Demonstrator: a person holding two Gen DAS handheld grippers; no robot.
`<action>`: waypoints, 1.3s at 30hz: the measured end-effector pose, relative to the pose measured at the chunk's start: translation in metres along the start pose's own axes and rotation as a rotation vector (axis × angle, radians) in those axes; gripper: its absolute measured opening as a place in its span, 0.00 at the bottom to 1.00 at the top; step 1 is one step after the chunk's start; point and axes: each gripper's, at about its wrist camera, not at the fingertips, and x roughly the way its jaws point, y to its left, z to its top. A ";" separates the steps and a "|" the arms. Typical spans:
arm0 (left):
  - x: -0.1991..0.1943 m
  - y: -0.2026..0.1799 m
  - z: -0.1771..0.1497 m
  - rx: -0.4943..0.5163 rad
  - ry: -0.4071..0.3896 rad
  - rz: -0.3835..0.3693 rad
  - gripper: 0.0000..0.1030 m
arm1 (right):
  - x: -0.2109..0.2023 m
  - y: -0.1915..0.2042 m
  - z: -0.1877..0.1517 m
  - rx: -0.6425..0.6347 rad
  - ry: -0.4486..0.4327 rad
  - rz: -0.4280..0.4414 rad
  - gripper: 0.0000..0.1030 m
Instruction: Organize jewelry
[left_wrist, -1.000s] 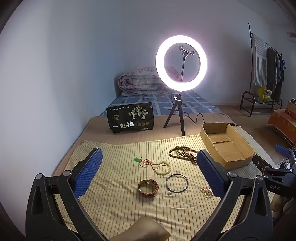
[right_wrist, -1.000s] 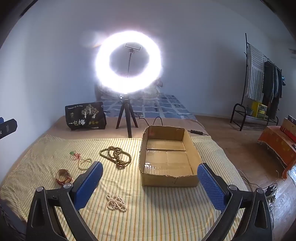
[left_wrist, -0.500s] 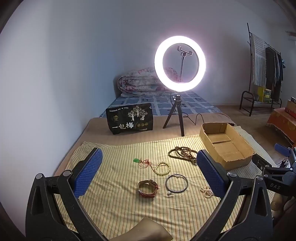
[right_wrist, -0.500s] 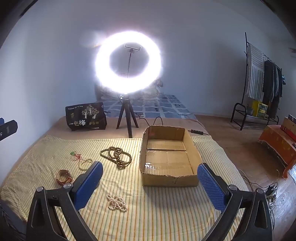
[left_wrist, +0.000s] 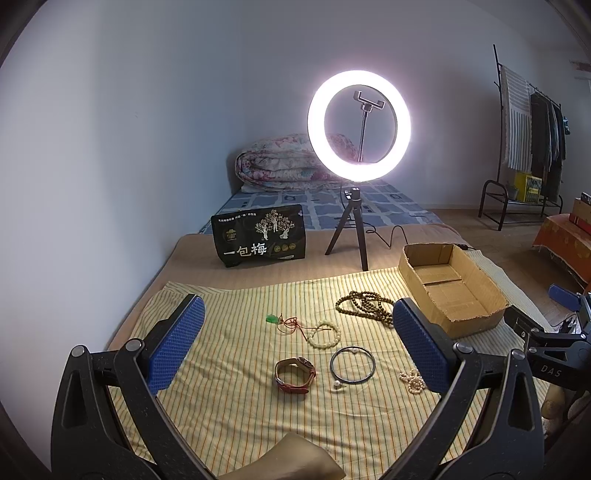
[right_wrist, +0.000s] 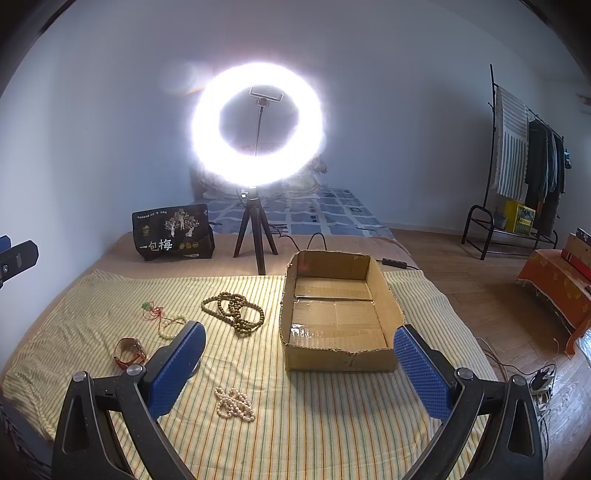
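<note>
Behind the cardboard box (right_wrist: 338, 317), a lit ring light (right_wrist: 258, 127) on its tripod (right_wrist: 255, 229)

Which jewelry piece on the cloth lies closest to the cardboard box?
The dark brown bead necklace, piled just left of the cardboard box. The white pearl strand, watch and pale bracelet lie farther off.

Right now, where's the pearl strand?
On the striped cloth in the right wrist view, the pearl strand lies near-centre, just left of the cardboard box, nearer the camera than the brown beads.
</note>
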 end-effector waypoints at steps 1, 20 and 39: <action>0.000 0.000 0.000 0.001 0.001 0.000 1.00 | 0.000 0.000 0.000 -0.001 0.001 0.000 1.00; 0.000 0.000 0.001 0.001 0.002 -0.001 1.00 | 0.001 0.002 0.000 -0.002 0.004 0.004 1.00; 0.000 0.000 0.000 0.001 0.002 -0.001 1.00 | 0.001 0.002 -0.001 -0.003 0.007 0.006 1.00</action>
